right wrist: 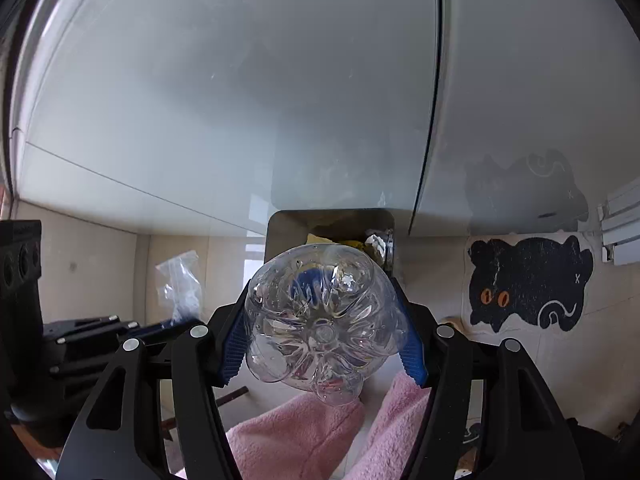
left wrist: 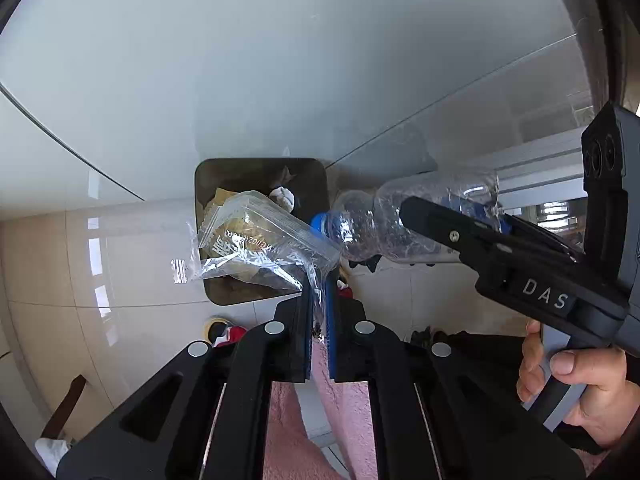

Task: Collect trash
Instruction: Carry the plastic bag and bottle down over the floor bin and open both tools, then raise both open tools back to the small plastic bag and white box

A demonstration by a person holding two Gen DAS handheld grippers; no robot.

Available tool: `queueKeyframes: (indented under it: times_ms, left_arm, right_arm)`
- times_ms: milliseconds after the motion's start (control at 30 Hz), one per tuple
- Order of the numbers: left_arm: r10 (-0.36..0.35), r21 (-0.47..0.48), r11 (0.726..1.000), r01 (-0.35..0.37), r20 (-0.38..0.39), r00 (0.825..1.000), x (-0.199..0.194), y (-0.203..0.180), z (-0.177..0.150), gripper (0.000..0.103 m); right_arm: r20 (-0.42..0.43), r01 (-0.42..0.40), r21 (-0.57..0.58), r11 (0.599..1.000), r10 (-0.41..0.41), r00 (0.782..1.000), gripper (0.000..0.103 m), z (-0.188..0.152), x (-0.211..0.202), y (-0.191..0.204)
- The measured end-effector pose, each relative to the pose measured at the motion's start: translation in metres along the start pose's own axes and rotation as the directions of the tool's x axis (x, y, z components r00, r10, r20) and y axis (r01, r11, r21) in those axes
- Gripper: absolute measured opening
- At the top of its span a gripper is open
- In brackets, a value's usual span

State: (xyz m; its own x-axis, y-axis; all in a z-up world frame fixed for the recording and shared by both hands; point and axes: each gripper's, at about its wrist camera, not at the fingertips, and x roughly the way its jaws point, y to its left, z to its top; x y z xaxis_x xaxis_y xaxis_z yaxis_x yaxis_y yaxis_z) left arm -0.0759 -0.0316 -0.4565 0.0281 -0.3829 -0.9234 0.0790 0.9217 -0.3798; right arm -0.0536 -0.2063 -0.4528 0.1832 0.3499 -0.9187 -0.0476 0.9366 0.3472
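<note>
My left gripper (left wrist: 319, 304) is shut on a clear plastic wrapper (left wrist: 264, 240) with white print, held over the open dark trash bin (left wrist: 224, 176), which holds paper and wrappers. My right gripper (right wrist: 322, 332) is shut on a clear plastic bottle (right wrist: 320, 320), its base toward the camera, above the same bin (right wrist: 288, 228). In the left wrist view the bottle (left wrist: 400, 220) with its blue cap lies level just right of the wrapper, held by the right gripper (left wrist: 448, 224). The wrapper (right wrist: 180, 284) and left gripper show at the left of the right wrist view.
The bin stands against glossy white cabinet doors (left wrist: 280, 60) on a pale tiled floor (left wrist: 120, 248). A black cat-shaped mat (right wrist: 528, 280) lies on the floor to the right. Pink fleece trousers (right wrist: 304, 436) show below both grippers.
</note>
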Motion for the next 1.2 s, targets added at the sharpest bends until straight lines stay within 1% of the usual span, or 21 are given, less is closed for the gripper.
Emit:
queueKeyframes:
  times_ms: [233,400,500,533,567,633,700,733,767,800,867,900,967,1000,1033,1067,1100,1133,1167,1200]
  left_arm:
    - [0.007,-0.021,1.000,-0.008,-0.057,0.998,0.046,0.019,0.001,0.004]
    - [0.009,-0.019,1.000,-0.010,-0.071,0.997,0.061,0.024,0.004,0.005]
    - [0.008,-0.029,1.000,-0.010,-0.084,0.996,0.063,0.027,0.005,0.011]
    - [0.008,-0.032,0.999,-0.011,-0.088,0.996,0.062,0.029,0.006,0.014]
    - [0.006,-0.036,0.999,-0.010,-0.092,0.996,0.063,0.031,0.006,0.022]
    - [0.006,-0.043,0.999,-0.010,-0.094,0.996,0.063,0.032,0.006,0.031]
    - [0.005,-0.050,0.999,-0.009,-0.089,0.996,0.061,0.033,0.005,0.043]
    - [0.004,-0.055,0.998,-0.009,-0.086,0.996,0.059,0.033,0.005,0.051]
    - [0.003,-0.060,0.998,-0.008,-0.086,0.996,0.058,0.033,0.005,0.057]
    - [0.003,-0.064,0.998,-0.009,-0.085,0.996,0.056,0.031,0.004,0.059]
    - [0.007,-0.064,0.998,-0.012,-0.083,0.997,0.051,0.030,0.003,0.071]
    - [0.009,-0.066,0.998,-0.014,-0.078,0.997,0.048,0.029,0.003,0.074]
    - [0.013,-0.069,0.997,-0.018,-0.069,0.998,0.040,0.027,0.002,0.085]
    - [0.016,-0.073,0.997,-0.021,-0.064,0.998,0.035,0.027,0.001,0.086]
    - [0.014,-0.077,0.997,-0.019,-0.058,0.998,0.030,0.027,0.001,0.089]
    - [0.015,-0.080,0.997,-0.019,-0.052,0.999,0.024,0.026,-0.001,0.092]
    - [0.016,-0.083,0.996,-0.019,-0.044,0.999,0.016,0.025,-0.001,0.093]
    - [0.017,-0.084,0.996,-0.020,-0.033,0.999,0.008,0.023,-0.002,0.094]
    - [0.016,-0.084,0.996,-0.017,-0.019,1.000,-0.002,0.021,-0.003,0.094]
    - [0.014,-0.081,0.997,-0.014,-0.007,1.000,-0.012,0.018,-0.002,0.095]
  right_arm:
    - [-0.020,0.013,0.097,0.995,-0.012,1.000,0.064,0.002,0.042,-0.004]
    - [-0.033,0.016,0.135,0.991,-0.011,0.999,0.064,0.004,0.060,-0.003]
    - [-0.037,0.014,0.150,0.989,-0.009,0.999,0.064,0.006,0.066,-0.005]
    - [-0.038,0.008,0.160,0.987,-0.002,0.999,0.066,0.007,0.068,-0.006]
    - [-0.038,0.008,0.168,0.986,-0.001,0.999,0.072,0.008,0.068,-0.007]
    - [-0.027,0.005,0.173,0.985,0.000,1.000,0.075,0.011,0.065,-0.007]
    - [-0.020,0.002,0.173,0.985,0.002,1.000,0.082,0.013,0.064,-0.007]
    - [-0.016,0.002,0.175,0.985,0.001,1.000,0.083,0.014,0.063,-0.007]
    - [-0.013,0.004,0.177,0.984,-0.001,1.000,0.084,0.015,0.062,-0.008]
    - [-0.012,0.007,0.179,0.984,-0.005,1.000,0.085,0.016,0.060,-0.008]
    - [-0.010,0.002,0.198,0.980,0.000,1.000,0.092,0.017,0.053,-0.011]
    - [-0.010,0.002,0.198,0.980,0.000,1.000,0.093,0.017,0.053,-0.011]
    - [-0.009,0.000,0.199,0.980,0.002,1.000,0.095,0.017,0.047,-0.012]
    - [-0.008,-0.002,0.196,0.981,0.004,1.000,0.096,0.017,0.042,-0.012]
    - [-0.006,-0.008,0.195,0.981,0.009,1.000,0.100,0.016,0.036,-0.011]
    - [-0.001,-0.015,0.194,0.981,0.016,1.000,0.100,0.016,0.031,-0.011]
    - [0.003,-0.025,0.192,0.981,0.025,1.000,0.100,0.015,0.023,-0.010]
    - [0.015,-0.037,0.182,0.983,0.035,0.999,0.100,0.015,0.007,-0.007]
    - [0.015,-0.037,0.182,0.983,0.035,0.999,0.100,0.015,0.007,-0.007]
    - [0.024,-0.041,0.173,0.984,0.037,0.999,0.100,0.015,-0.004,-0.004]
